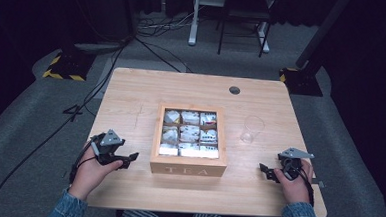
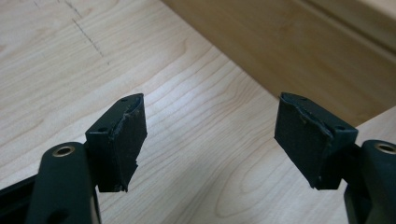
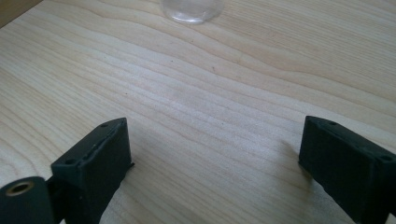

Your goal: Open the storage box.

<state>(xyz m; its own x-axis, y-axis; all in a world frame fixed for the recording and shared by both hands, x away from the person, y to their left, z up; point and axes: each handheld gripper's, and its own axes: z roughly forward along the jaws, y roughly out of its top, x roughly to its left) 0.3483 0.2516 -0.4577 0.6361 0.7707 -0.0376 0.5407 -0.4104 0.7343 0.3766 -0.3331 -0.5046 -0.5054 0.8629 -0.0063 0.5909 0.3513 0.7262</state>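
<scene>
Tea box (image 1: 188, 163) sits mid-table, lid off, bags exposed for picking. Left gripper (image 1: 131, 158) just left of box, right gripper (image 1: 264, 170) right of it, both wide open, empty. Glass (image 1: 252, 129) just right of box.

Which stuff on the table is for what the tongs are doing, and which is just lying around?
For the job:
- wooden tea box, lid off
- tea bags in its nine compartments
- clear glass, right of the box
- left tongs, open, beside the box
- right tongs, open, pointing toward the box

Just lying about:
- cables on the floor
- yellow-and-black stand base
</scene>
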